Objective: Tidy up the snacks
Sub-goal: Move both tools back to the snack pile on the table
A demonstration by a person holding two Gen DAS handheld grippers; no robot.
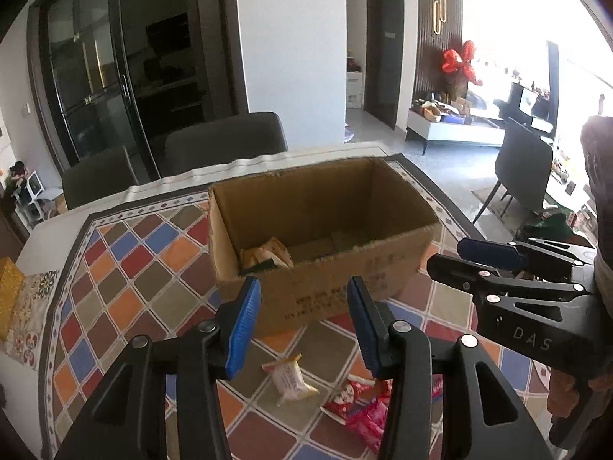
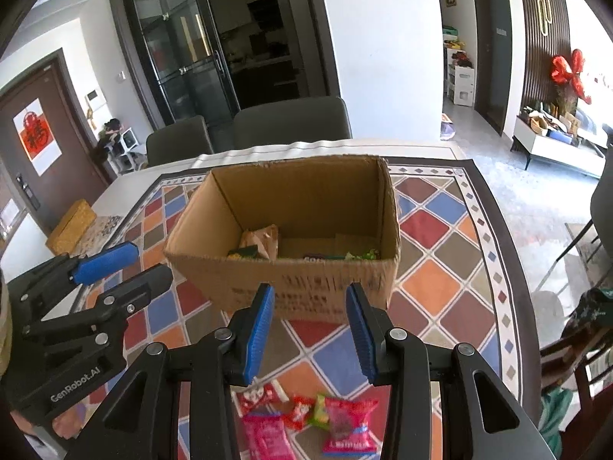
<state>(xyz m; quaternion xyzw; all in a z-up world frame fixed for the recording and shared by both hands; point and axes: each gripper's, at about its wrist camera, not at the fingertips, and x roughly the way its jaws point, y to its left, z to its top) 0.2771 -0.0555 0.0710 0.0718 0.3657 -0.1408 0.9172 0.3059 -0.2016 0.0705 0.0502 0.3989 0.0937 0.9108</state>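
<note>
A cardboard box stands open on the patterned surface, a few snacks inside. Loose snack packets lie near its front side. The left tongs and right tongs hang above them, both spread, pinching nothing.

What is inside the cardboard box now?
Inside the cardboard box, a tan packet leans at the left and a green wrapper lies at the right. The near wall hides the rest of the floor.
</note>
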